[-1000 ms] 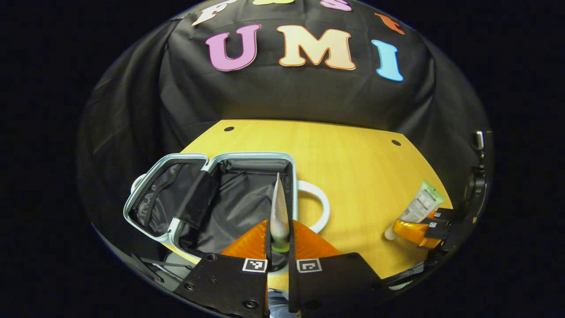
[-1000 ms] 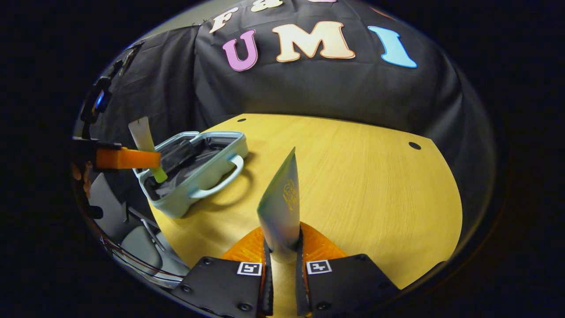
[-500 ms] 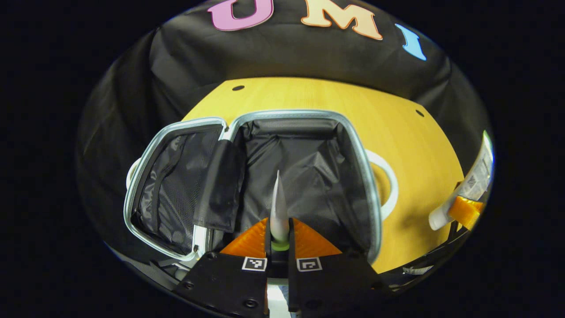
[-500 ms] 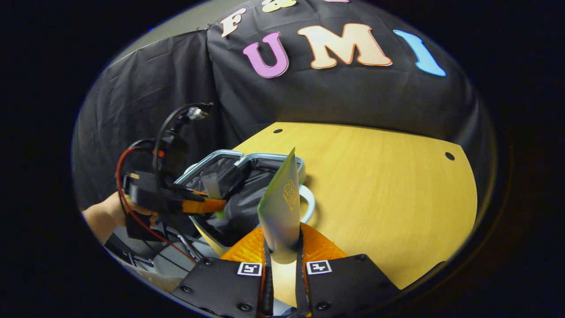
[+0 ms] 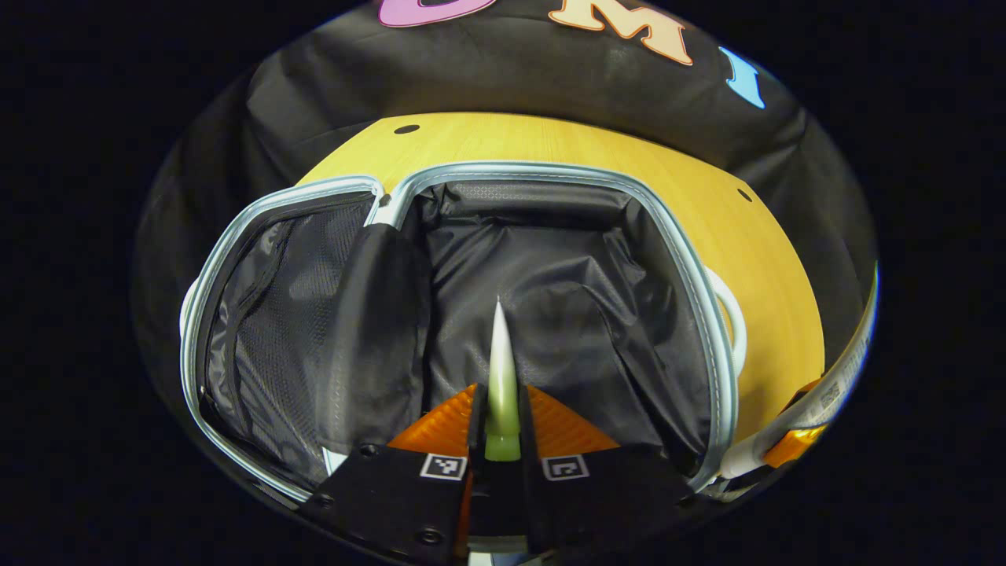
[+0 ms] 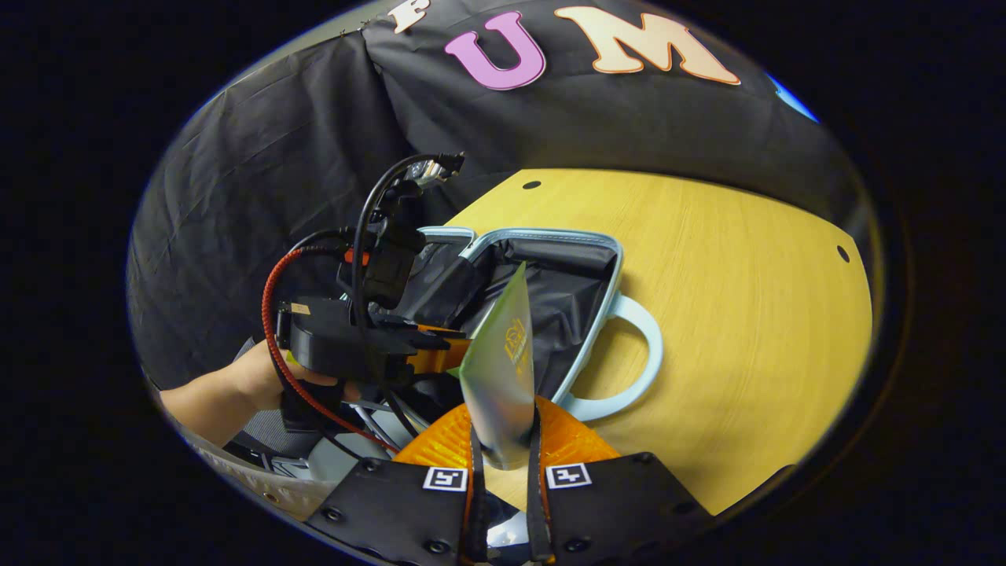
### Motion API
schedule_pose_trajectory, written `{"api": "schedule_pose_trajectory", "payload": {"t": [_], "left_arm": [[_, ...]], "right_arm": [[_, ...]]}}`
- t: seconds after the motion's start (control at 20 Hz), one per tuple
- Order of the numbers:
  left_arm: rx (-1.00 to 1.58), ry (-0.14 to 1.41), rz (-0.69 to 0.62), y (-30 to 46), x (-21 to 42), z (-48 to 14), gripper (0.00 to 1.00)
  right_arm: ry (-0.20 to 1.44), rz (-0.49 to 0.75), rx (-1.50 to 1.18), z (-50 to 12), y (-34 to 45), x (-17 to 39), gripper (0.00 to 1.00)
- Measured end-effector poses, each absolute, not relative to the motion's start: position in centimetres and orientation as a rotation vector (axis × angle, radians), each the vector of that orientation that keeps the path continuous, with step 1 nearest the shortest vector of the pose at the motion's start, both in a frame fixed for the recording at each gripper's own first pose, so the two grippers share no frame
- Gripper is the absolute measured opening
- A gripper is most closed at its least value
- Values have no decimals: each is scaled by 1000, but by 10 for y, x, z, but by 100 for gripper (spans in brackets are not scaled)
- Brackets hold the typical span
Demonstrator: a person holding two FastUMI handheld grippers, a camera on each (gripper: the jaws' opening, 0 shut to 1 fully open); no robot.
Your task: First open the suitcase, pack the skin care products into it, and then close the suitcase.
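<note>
Suitcase (image 5: 707, 330): open flat on the yellow table (image 5: 754, 251), light-blue rim, black lining; its main half lies right under the left gripper, the mesh-pocket half (image 5: 267, 314) to the left of it in the left gripper view.
White-green tube (image 5: 500, 369): stands edge-on between the left gripper's fingers, crimped tip pointing into the suitcase's main half, green end at the fingers.
Left gripper (image 5: 501, 420): pinching the white-green tube from both sides, poised over the open suitcase; in the right gripper view it sits above the case's near edge, a hand (image 6: 259, 377) behind it.
Green-silver tube (image 6: 503, 369): upright between the right gripper's fingers, beside the suitcase's handle (image 6: 629, 354).
Right gripper (image 6: 503, 464): clamped on the green-silver tube, just beside the suitcase's near corner.
</note>
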State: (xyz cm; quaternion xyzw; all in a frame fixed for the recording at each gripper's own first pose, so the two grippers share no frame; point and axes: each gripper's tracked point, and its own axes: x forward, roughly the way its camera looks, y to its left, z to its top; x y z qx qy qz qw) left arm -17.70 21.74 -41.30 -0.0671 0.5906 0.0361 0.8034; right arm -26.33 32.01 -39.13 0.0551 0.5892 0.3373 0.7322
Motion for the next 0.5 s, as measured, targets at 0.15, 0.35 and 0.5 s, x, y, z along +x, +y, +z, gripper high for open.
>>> {"api": "schedule_pose_trajectory", "payload": {"t": [0.15,0.35,0.5], "left_arm": [[-188,1174,25,219,-157,-390,48],[-240,1037,-9,247,-121,-343,57],[-219,986,41,299,-113,-324,58]], "right_arm": [[1327,710,118,-404,336,-261,22],[1473,634,141,-445,340,-281,22],[1475,570,98,-445,333,-277,23]]}}
